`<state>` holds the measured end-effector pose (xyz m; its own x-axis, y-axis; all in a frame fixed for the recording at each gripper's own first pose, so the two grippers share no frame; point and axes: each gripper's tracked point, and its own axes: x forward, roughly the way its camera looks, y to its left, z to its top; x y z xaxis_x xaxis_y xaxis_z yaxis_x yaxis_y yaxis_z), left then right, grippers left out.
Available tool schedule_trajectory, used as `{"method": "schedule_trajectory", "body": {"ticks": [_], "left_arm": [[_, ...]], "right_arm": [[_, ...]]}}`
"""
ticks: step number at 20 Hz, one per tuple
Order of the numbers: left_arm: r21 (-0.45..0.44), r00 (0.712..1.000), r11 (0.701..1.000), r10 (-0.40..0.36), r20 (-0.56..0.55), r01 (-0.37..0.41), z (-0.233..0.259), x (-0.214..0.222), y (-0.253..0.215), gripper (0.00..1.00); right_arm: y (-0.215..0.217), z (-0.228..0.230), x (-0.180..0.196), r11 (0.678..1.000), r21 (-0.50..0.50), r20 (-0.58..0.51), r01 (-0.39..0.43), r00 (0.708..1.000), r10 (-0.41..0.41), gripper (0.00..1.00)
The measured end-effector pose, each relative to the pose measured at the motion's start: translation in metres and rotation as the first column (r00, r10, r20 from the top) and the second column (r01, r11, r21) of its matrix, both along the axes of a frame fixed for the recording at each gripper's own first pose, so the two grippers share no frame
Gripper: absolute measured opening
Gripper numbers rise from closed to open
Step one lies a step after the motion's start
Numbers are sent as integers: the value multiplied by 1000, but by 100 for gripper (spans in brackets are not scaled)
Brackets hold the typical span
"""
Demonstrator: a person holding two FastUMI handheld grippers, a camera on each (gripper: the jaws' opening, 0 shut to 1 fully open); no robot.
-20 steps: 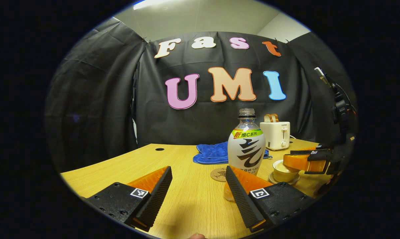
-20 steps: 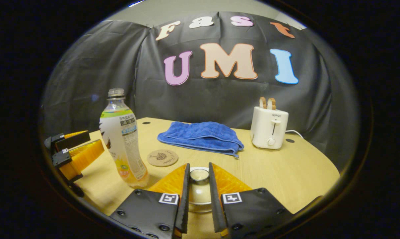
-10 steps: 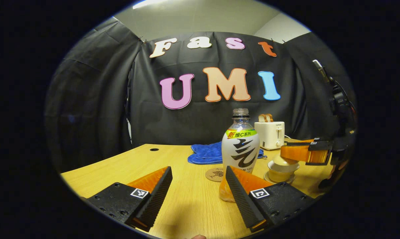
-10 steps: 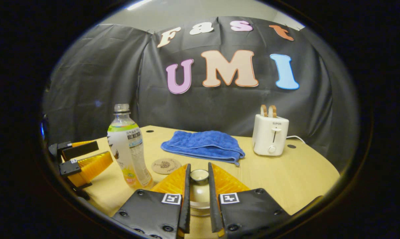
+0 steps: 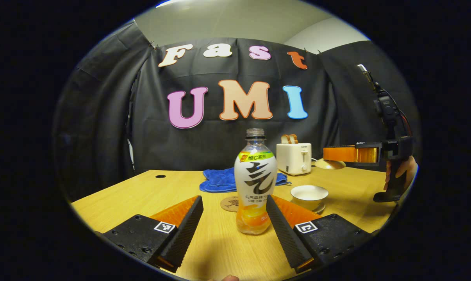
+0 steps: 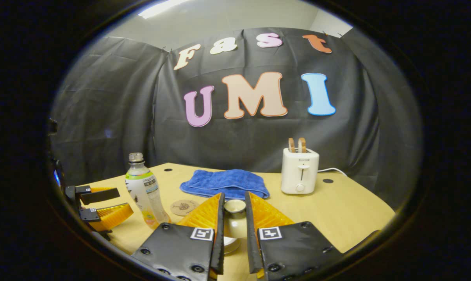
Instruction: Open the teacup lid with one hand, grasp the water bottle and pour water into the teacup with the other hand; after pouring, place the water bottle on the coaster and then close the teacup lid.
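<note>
In the left gripper view, the left gripper [image 5: 233, 222] stands spread wide with the uncapped plastic water bottle [image 5: 255, 181] upright on the wooden table [image 5: 141, 191] just ahead between its ribbed fingers, neither touching it; behind the bottle lie a round cork coaster [image 5: 229, 203] and a rumpled blue towel [image 5: 220, 181], with a boxy white toaster [image 5: 294, 158] farther back, and to the right sits the open pale ceramic teacup [image 5: 309, 196] on its saucer, while the right gripper [image 5: 347, 154] holds the teacup lid [image 5: 330, 164] raised above the table. In the right gripper view, the right gripper [image 6: 234, 212] is clamped on the lid's knob [image 6: 234, 206], the bottle and coaster ahead to its left beside the left gripper.
</note>
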<state>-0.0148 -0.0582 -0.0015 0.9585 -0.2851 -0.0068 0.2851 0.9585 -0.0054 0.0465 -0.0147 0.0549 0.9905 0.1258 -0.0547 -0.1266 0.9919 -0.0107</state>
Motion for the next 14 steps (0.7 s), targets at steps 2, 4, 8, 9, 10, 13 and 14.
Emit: {"method": "schedule_trajectory", "body": {"ticks": [2, 4, 8, 9, 10, 13, 14], "left_arm": [[11, 999, 999, -42, -24, 42, -4, 1, -11, 95], [3, 998, 998, -62, -33, 62, -4, 5, -16, 95], [1, 996, 997, -75, -54, 75, -7, 18, -26, 95], [-2, 996, 997, -74, -57, 74, -7, 22, -27, 95], [-3, 996, 997, -71, -61, 71, -8, 24, -28, 95], [12, 994, 997, -74, -83, 75, -13, 31, -32, 95], [14, 994, 997, -75, -86, 76, -13, 33, -33, 95]], "right_arm": [[-17, 3, -2, 999, 21, 3, 29, 1000, -29, 27], [-33, 3, -6, 998, 39, -1, 55, 998, -55, 27], [-64, 0, -12, 993, 28, -4, 111, 994, -111, 27], [-69, -1, -13, 993, 32, -7, 117, 993, -116, 27], [-72, -2, -14, 992, 37, -11, 121, 993, -121, 27], [-84, -7, -17, 990, 43, -17, 135, 991, -135, 27], [-86, -7, -18, 990, 48, -18, 136, 991, -135, 27]]}}
